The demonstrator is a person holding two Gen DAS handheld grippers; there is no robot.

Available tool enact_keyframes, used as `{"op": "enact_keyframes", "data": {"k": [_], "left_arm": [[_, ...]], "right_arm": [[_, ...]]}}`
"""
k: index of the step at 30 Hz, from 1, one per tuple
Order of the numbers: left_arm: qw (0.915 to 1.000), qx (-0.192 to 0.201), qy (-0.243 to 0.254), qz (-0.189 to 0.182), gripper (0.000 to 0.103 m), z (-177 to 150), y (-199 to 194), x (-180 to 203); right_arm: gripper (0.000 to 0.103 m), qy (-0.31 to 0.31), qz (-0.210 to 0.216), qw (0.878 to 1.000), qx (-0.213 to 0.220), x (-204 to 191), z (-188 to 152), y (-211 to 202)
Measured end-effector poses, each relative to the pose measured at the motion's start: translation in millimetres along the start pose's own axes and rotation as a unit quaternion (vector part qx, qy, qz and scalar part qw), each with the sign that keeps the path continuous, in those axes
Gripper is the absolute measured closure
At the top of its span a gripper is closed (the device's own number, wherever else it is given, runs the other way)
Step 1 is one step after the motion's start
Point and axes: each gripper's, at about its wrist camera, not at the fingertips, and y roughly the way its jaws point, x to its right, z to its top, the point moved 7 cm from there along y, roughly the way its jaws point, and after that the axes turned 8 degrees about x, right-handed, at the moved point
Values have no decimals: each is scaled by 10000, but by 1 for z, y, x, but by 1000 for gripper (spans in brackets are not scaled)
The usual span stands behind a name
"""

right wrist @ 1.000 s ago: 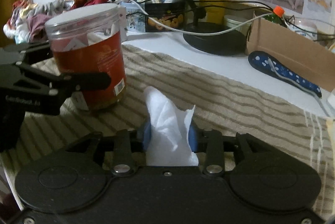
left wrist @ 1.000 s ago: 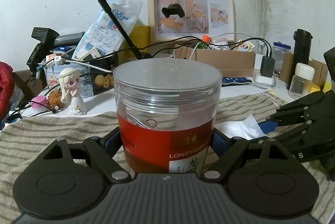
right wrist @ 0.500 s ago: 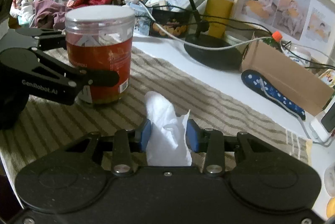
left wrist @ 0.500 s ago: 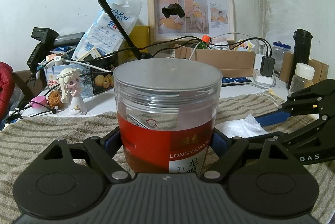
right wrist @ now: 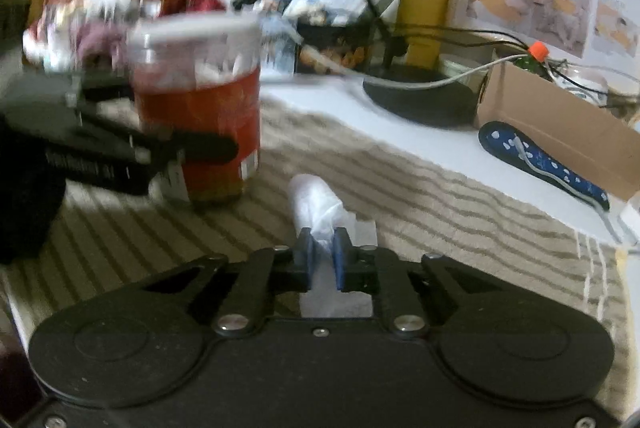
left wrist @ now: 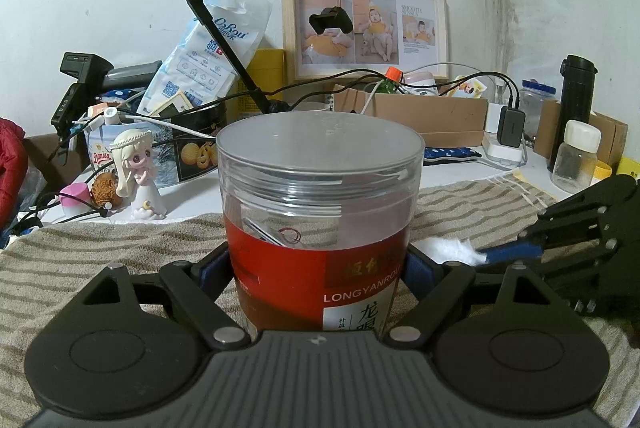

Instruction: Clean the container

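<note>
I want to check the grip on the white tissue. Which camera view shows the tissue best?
The right wrist view shows it best: the white tissue sits pinched in the right gripper, sticking out ahead of the blue pads, though the picture is blurred. The left wrist view shows only a small white tuft at the right gripper's tip, beside the container.
</note>
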Motion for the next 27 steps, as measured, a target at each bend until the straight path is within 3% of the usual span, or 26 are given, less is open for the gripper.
{"op": "enact_keyframes", "data": {"k": [4,9,15,27], "left_arm": [[10000,5,-18,-5,16,0,0,0],[10000,2,-3,0,16,0,0,1],[10000,2,-1,0,16,0,0,1],[10000,3,4,5,16,0,0,1]], "right_arm": [[94,937,355,9931,602,11,19,-16],[94,1470,831,9778,1241,3,45,-31],[94,1907,1215,9590,1710,-9,61,-36],[94,3154,1533,9202,1740,12,37,-8]]}}
